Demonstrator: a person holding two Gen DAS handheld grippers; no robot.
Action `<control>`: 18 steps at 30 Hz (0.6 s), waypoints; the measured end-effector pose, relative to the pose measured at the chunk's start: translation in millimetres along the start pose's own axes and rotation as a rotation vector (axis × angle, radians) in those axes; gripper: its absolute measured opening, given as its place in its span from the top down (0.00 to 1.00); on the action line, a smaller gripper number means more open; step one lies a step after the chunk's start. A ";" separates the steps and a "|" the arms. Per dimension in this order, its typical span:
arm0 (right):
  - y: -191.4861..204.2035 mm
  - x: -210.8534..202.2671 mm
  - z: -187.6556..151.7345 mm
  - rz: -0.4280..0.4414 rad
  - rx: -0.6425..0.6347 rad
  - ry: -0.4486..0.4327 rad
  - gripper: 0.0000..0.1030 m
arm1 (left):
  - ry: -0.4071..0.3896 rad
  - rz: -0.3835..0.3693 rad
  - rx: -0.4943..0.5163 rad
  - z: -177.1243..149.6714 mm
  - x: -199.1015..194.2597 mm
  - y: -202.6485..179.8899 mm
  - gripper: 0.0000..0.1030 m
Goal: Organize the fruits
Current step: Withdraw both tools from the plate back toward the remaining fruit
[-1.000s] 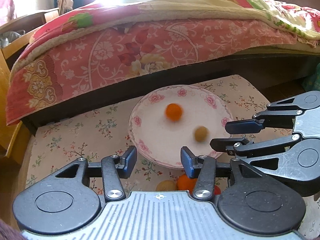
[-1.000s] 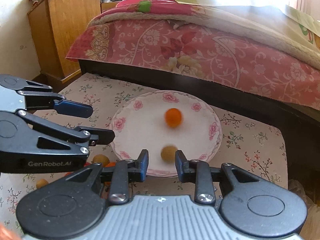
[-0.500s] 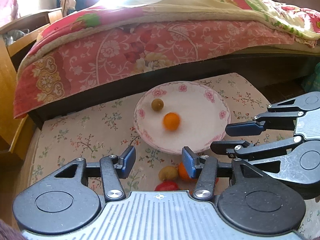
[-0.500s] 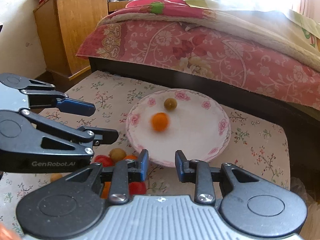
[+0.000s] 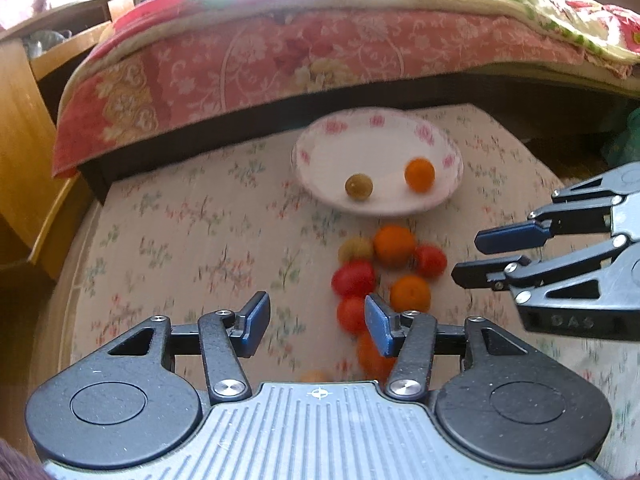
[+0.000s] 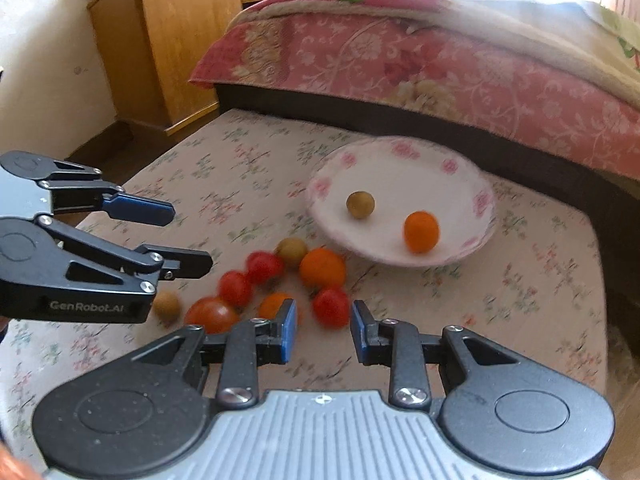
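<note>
Plate [image 5: 316, 184]: white, pink-flowered rim, sitting on the floral cloth [image 5: 192, 232] in front of the bed. Lying in it, apart from each other, are one small orange fruit [image 5: 419, 175] and one olive-brown fruit [image 5: 359, 187].

Loose fruit [image 6: 280, 284]: a cluster lying on the cloth just beside the plate's near edge. It is showing a larger orange [image 6: 322, 267], several red tomatoes [image 6: 264, 267], a tan round fruit [image 6: 291, 251] and, off to one side, a second tan one [image 6: 166, 306]. Edges are blurring, so the exact count is uncertain.

Left gripper [image 5: 316, 320]: hovering over the near part of the cluster, blue pads [image 5: 256, 322] standing partly apart with nothing clamped; its jaws have just been opening. One red tomato is showing just beyond the right pad, not gripped.

Right gripper [image 6: 323, 330]: hanging beside the left one, jaws standing narrowly apart and holding nothing; a red tomato [image 6: 330, 307] is lying on the cloth beyond the gap.

Surroundings: pink floral bedspread [image 6: 420, 60] hanging over the dark bed frame; wooden cabinet [image 6: 176, 36] standing beside the bed.
</note>
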State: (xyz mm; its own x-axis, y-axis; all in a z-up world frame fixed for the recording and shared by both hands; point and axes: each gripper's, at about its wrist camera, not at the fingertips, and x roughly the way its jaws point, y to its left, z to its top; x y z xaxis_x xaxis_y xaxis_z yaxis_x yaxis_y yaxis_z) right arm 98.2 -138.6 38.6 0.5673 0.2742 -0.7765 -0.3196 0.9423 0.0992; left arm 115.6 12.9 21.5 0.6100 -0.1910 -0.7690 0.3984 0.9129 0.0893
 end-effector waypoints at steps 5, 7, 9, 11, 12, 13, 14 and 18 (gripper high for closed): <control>15.8 -6.1 -12.6 0.080 -0.016 0.008 0.66 | 0.031 -0.016 0.026 -19.9 -8.5 4.6 0.40; 24.0 -6.4 -15.5 0.108 -0.032 0.008 0.63 | 0.042 -0.022 0.034 -26.8 -11.7 6.7 0.40; 31.2 -4.4 -16.5 0.128 -0.053 0.010 0.61 | 0.051 -0.026 0.039 -32.6 -14.6 9.2 0.39; 36.4 0.1 -16.0 0.141 -0.066 0.015 0.60 | 0.057 -0.030 0.045 -36.3 -15.8 11.9 0.38; 38.3 3.3 -15.4 0.143 -0.070 0.019 0.60 | 0.059 -0.032 0.048 -37.8 -16.2 13.3 0.38; 39.6 6.7 -14.8 0.147 -0.069 0.024 0.60 | 0.060 -0.034 0.049 -39.0 -16.5 14.5 0.38; 39.8 9.8 -14.1 0.153 -0.066 0.030 0.59 | 0.063 -0.038 0.050 -40.0 -16.4 15.8 0.38; 42.0 24.6 -11.6 0.169 -0.048 0.047 0.58 | 0.077 -0.046 0.046 -44.6 -14.4 21.4 0.38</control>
State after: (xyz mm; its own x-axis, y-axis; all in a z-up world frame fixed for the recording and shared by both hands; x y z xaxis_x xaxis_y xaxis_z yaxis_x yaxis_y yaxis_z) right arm 89.9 -94.5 16.5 0.4664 0.4175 -0.7799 -0.4442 0.8729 0.2017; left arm 84.8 51.2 6.3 0.5369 -0.2022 -0.8191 0.4569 0.8858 0.0808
